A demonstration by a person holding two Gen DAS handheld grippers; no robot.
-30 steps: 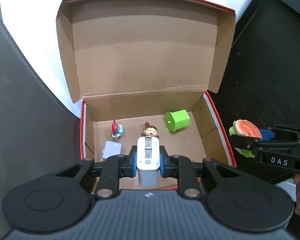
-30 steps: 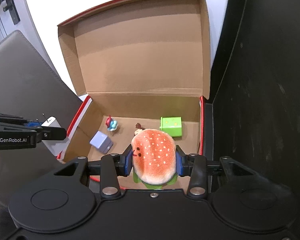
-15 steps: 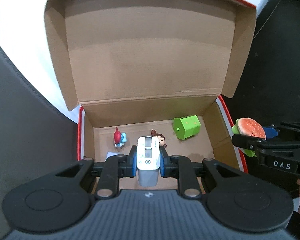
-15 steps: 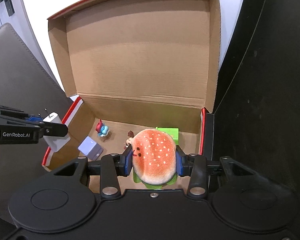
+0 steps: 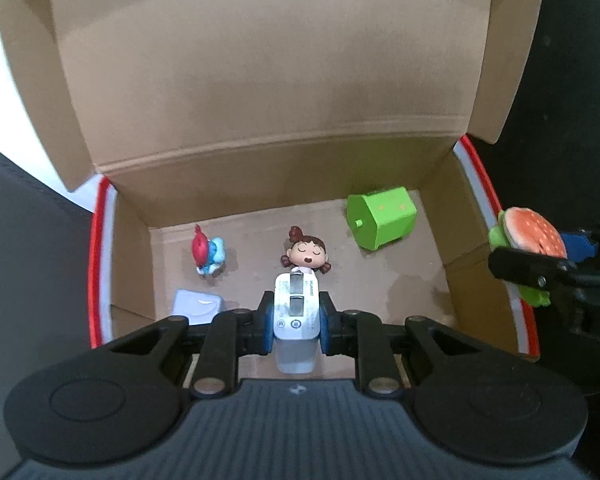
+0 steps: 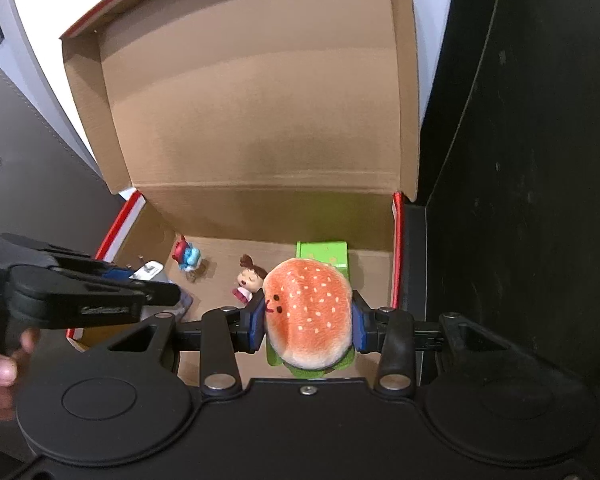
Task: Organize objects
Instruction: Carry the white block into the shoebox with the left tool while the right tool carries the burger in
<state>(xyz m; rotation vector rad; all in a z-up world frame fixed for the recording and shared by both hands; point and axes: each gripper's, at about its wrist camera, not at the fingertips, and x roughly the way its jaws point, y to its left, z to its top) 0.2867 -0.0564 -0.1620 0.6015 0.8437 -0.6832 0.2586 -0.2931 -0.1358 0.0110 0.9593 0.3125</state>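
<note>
With the left gripper [image 5: 296, 316] clamped on the white charger [image 5: 295, 312] above the cardboard box [image 5: 260, 184] floor and the right gripper [image 6: 307, 318] squeezing the plush burger [image 6: 308, 308], each should go down onto bare cardboard, clear of the doll figure [image 5: 307, 254].

Soft, even indoor light fills the cardboard box [image 5: 260, 80], whose raised lid shades gently darker toward its top. The toys cast only faint shadows. Both fisheye views bow straight edges near the borders. The left wrist view is slightly blurred, and dark surroundings swallow detail.
</note>
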